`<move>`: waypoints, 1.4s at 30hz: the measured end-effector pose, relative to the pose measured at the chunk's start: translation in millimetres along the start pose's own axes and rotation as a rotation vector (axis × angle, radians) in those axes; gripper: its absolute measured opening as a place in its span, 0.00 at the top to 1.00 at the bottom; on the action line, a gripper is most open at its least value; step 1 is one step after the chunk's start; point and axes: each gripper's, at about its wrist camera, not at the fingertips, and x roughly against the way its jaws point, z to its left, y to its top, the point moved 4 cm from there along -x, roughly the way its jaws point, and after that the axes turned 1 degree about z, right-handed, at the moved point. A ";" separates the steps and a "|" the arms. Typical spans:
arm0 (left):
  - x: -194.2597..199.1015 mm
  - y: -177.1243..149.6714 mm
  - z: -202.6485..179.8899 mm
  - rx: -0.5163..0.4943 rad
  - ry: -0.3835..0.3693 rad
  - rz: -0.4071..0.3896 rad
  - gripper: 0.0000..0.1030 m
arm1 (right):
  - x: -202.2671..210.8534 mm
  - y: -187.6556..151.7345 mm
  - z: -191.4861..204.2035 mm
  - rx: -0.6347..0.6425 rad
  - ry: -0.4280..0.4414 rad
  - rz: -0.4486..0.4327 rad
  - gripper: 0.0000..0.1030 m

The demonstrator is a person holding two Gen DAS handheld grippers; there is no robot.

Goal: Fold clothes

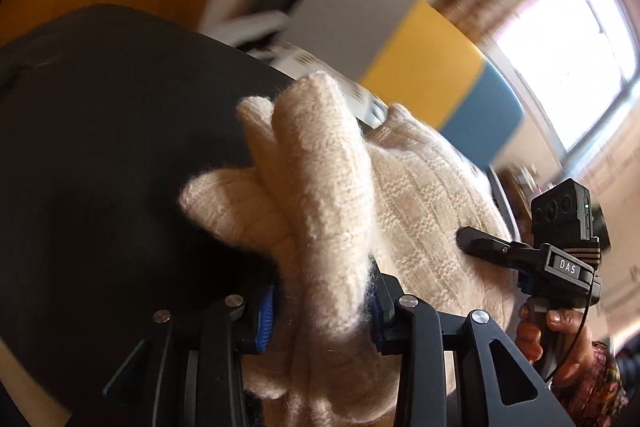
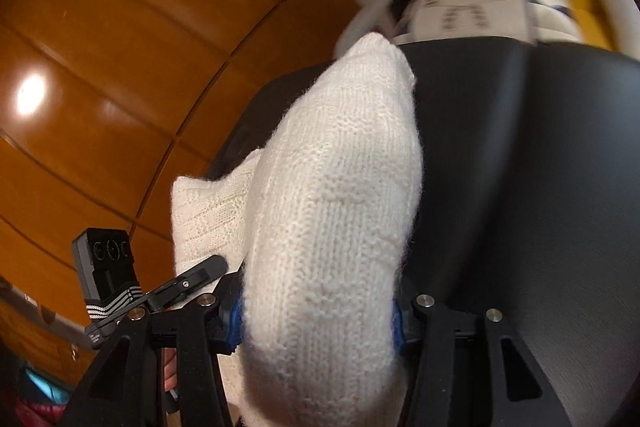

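A cream knitted garment (image 1: 320,195) is lifted above a black table (image 1: 100,147). My left gripper (image 1: 320,311) is shut on a bunched fold of it, blue pads pressed on both sides. My right gripper (image 2: 316,315) is shut on another thick fold of the same cream knit (image 2: 332,187). In the left wrist view the right gripper (image 1: 520,251) shows at the right edge, against the knit, with a hand on its handle. In the right wrist view the left gripper (image 2: 176,287) shows at lower left, close beside.
A grey, yellow and blue panel (image 1: 420,59) stands behind the table. A white printed box (image 2: 480,11) sits at the table's far edge. Orange wooden wall panels (image 2: 120,67) are at the left. A bright window (image 1: 568,47) is at the right.
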 end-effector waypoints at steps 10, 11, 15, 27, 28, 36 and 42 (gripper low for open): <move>13.6 42.3 129.6 0.213 0.166 -0.121 0.64 | -89.4 39.4 53.5 0.086 0.058 0.029 0.48; 9.3 42.3 139.8 0.233 0.182 -0.117 0.64 | -80.7 37.4 53.0 0.081 0.074 0.000 0.48; 0.6 35.5 158.4 0.274 0.180 -0.135 0.61 | -45.6 29.1 51.0 0.059 0.136 -0.115 0.43; 104.2 -3.0 20.3 0.053 0.203 -0.462 0.16 | 158.8 -21.9 59.0 0.086 0.316 -0.605 0.14; 101.4 -4.1 -13.8 -0.020 0.161 -0.472 0.12 | 196.9 -38.0 59.5 0.093 0.315 -0.681 0.14; 38.4 -63.1 -270.4 -0.248 -0.285 -0.183 0.00 | 397.3 -177.5 40.8 -0.008 0.124 -1.094 0.14; -10.1 -120.3 -456.1 -0.326 -0.637 0.129 0.00 | 516.8 -289.6 7.7 -0.198 -0.041 -1.419 0.14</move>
